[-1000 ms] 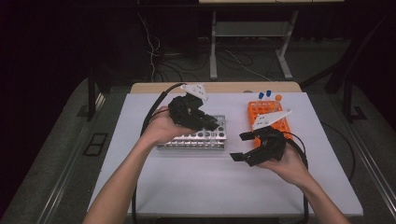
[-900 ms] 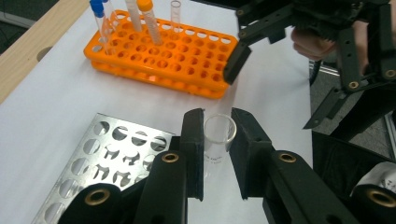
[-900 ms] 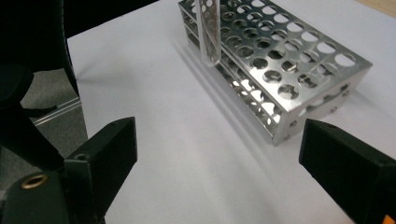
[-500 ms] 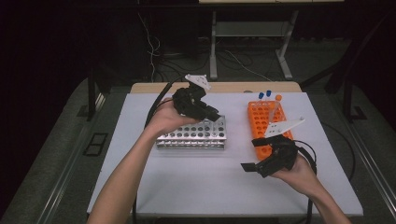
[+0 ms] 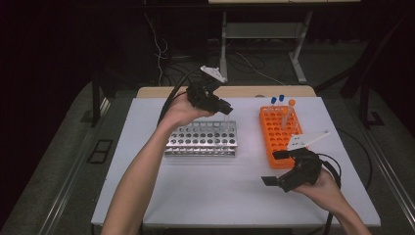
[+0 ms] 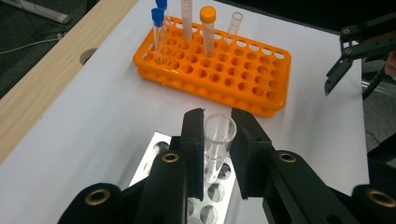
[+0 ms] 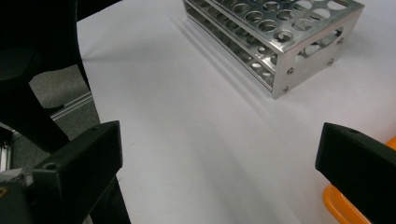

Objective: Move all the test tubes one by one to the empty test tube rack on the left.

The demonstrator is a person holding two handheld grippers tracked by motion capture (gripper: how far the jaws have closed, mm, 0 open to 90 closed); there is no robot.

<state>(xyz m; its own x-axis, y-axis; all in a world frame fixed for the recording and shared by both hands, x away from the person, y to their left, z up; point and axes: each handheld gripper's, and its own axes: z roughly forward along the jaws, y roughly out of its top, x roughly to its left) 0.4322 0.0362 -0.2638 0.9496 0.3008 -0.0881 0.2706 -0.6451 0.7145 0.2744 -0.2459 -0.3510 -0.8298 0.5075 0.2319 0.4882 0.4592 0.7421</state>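
Now the left gripper [image 5: 226, 108] is clamped on a clear tube [image 6: 217, 140]; its two pads press the tube just below the open rim. In the high view the tube hangs over the far right corner of the steel rack [image 5: 201, 139], and it looks to be a little above the holes, but from the blurred picture I cannot tell if its bottom touches the rack.

The right gripper [image 5: 274, 168] is held low over the near right part of the table [image 5: 205, 196], with its jaws wide apart and nothing between them. They have just been opening.

Between the two grippers stands the orange rack [image 5: 280, 134], just to the right of the steel rack, with a narrow white gap between them. At its far end stand some tubes: two with blue caps [image 6: 157, 18], one with an orange cap [image 6: 208, 16] and one open clear tube [image 6: 233, 25]. They stand tall on the way from the held tube to the far end of the orange rack.

The near half of the table is bare white sheet, so there is free room. Along the far edge runs a wooden strip [image 5: 244, 91], and behind it hang cables [image 5: 161, 44] and table legs.
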